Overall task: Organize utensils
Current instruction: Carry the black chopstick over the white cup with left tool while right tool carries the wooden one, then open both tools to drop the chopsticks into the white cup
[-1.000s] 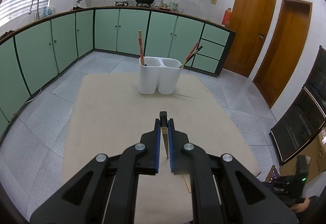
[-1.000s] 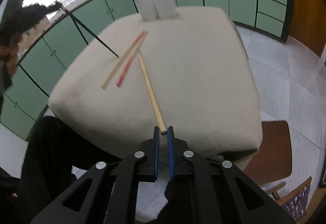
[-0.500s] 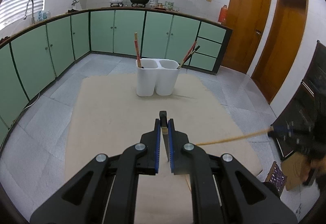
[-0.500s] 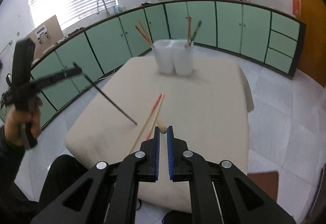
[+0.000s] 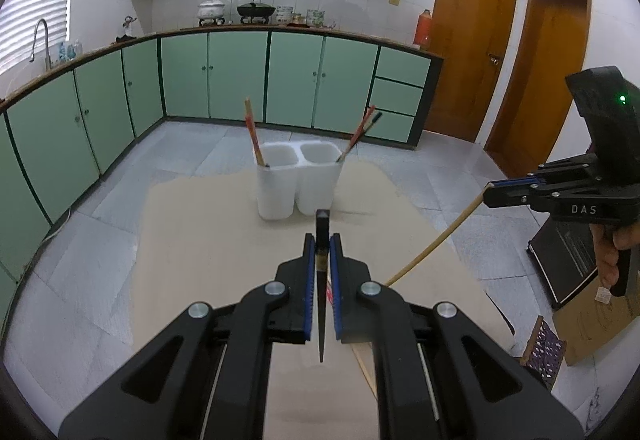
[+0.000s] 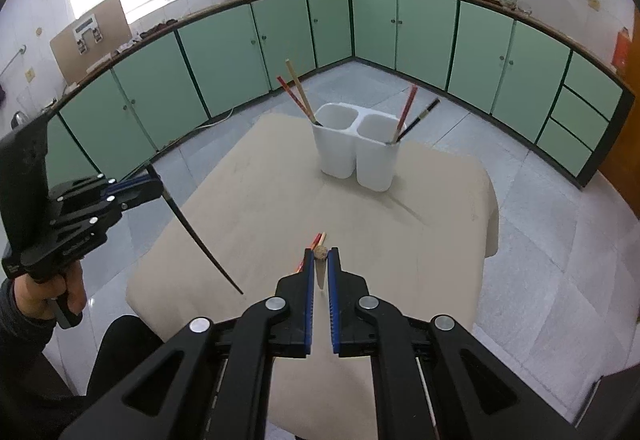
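My left gripper (image 5: 322, 240) is shut on a black chopstick (image 5: 321, 304), held above the beige table (image 5: 208, 240); the right wrist view shows that gripper (image 6: 158, 183) at left with the chopstick (image 6: 200, 236) slanting down. My right gripper (image 6: 320, 254) is shut on the butt of a wooden chopstick (image 6: 320, 252); the left wrist view shows it (image 5: 490, 195) at right with the chopstick (image 5: 432, 244) hanging toward the table. A white two-compartment holder (image 5: 276, 195) (image 6: 336, 155) stands at the far side, with chopsticks leaning in both cups.
A red and a wooden chopstick (image 6: 319, 238) lie on the table below my right gripper. Hands (image 5: 612, 256) (image 6: 68, 288) grip both handles. Green cabinets (image 5: 240, 75) ring the room, wooden doors (image 5: 472, 51) stand at right, and cardboard (image 5: 592, 320) leans beside the table.
My right gripper has lifted the wooden chopstick off the table and swung up, coming into the left wrist view at right. The left gripper rose slightly with its black chopstick.
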Demonstrator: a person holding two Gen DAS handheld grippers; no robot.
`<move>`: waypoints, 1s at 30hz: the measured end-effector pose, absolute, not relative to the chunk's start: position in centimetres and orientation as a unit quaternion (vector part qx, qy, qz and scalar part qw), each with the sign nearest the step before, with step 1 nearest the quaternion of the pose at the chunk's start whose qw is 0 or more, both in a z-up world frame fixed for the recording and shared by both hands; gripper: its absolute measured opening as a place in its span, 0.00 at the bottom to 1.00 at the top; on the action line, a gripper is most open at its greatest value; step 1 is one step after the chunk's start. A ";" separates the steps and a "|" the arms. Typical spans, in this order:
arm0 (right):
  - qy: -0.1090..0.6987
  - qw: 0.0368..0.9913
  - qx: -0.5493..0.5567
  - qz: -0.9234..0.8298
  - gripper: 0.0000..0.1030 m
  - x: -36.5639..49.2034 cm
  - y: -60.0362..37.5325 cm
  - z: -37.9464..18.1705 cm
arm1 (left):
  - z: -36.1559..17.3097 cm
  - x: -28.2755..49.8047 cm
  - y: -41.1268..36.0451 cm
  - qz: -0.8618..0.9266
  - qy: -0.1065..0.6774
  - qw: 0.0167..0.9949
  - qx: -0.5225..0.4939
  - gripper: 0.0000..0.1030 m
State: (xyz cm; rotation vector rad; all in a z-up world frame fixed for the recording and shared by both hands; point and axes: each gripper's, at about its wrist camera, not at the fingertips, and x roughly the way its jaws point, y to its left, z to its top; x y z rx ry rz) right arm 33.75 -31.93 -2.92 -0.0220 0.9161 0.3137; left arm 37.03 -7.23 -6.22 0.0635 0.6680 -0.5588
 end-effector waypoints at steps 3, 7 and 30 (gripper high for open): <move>0.442 0.884 -0.020 0.151 0.06 34.8 -31.5 -1.7 | -4.8 38.2 -7.5 -0.273 0.314 0.909 0.030 0.06; 0.436 0.887 -0.033 0.150 0.06 36.6 -31.1 1.0 | -2.4 40.3 -8.1 -0.274 0.299 0.914 0.025 0.06; 0.405 0.909 -0.026 0.094 0.06 52.6 -33.1 7.9 | 5.1 56.6 -17.0 -0.226 0.209 0.951 0.026 0.06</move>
